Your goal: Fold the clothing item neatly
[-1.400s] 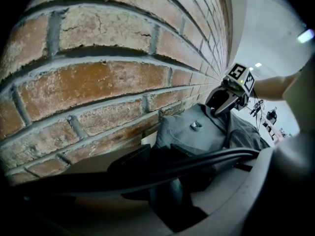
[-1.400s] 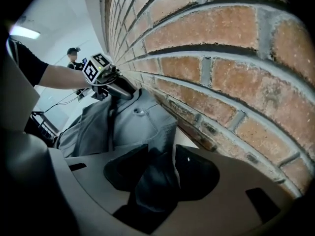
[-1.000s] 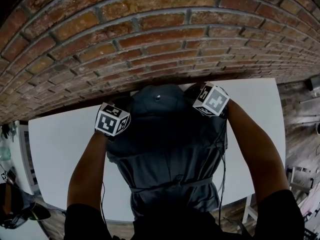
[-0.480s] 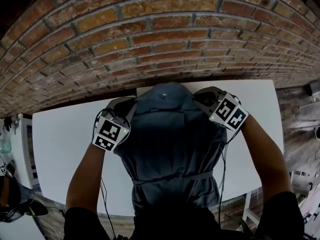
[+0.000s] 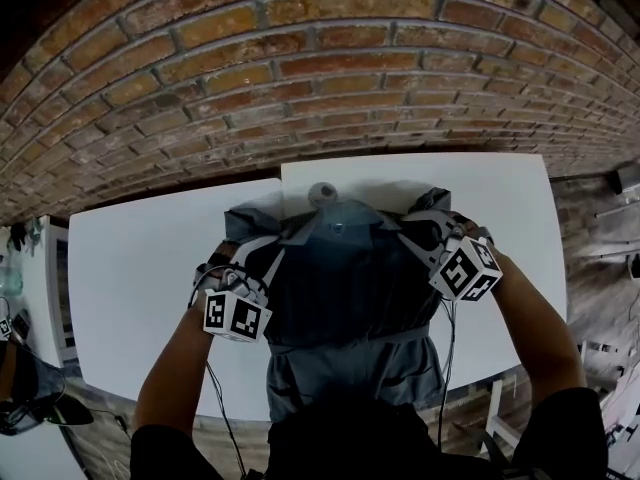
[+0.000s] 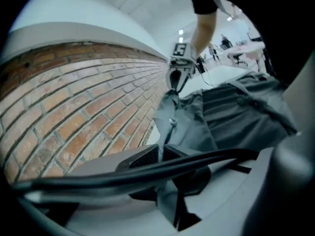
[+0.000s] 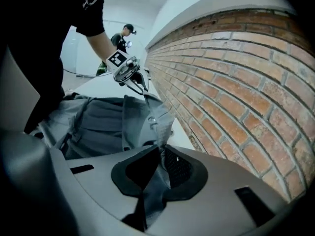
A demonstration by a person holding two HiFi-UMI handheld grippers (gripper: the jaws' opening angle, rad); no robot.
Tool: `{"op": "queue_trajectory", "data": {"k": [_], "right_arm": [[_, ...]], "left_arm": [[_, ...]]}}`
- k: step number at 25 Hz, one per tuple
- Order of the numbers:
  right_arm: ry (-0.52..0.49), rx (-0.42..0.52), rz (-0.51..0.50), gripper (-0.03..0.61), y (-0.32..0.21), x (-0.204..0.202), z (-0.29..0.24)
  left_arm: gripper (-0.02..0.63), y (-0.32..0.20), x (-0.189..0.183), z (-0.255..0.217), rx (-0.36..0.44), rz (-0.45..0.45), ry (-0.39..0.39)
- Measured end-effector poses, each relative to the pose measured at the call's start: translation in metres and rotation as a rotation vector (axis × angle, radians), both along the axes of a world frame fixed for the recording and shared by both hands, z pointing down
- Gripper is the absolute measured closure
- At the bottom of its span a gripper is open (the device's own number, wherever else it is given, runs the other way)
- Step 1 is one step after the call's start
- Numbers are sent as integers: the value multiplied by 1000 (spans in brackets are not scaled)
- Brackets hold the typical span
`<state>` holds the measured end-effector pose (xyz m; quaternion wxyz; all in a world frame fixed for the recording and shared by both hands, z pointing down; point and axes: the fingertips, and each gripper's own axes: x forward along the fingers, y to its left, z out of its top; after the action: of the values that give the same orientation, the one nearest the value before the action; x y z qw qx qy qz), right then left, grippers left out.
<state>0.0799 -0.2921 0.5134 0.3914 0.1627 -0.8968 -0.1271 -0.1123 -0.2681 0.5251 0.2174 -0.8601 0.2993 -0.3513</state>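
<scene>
Grey garment (image 5: 340, 288) drapes over the white tabletop's (image 5: 130, 268) near edge, below a brick wall (image 5: 300, 68). The left gripper (image 6: 160, 154) and right gripper (image 7: 161, 156) each pinch its cloth.

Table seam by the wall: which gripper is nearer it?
Left. The left gripper grips the grey garment just left of the seam, toward the person; the right gripper grips the garment's other side, well over the right-hand tabletop.

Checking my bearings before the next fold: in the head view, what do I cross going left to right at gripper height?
white tabletop → left gripper → dark grey fabric garment → right gripper → white tabletop again → brown wooden floor
</scene>
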Motion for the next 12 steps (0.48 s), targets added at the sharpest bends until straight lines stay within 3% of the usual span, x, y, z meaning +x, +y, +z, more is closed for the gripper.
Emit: {"op": "queue_trajectory", "data": {"k": [3, 5, 9, 12], "right_arm": [[82, -18, -69, 535, 22, 0, 23], [124, -58, -111, 465, 38, 1, 35], [193, -125, -130, 430, 59, 10, 52], [213, -151, -91, 426, 58, 20, 59]], "left_arm": [[577, 21, 2, 32, 82, 99, -167], [577, 31, 3, 47, 87, 140, -217], [509, 33, -5, 63, 18, 108, -210], [464, 21, -17, 59, -67, 16, -130]]}}
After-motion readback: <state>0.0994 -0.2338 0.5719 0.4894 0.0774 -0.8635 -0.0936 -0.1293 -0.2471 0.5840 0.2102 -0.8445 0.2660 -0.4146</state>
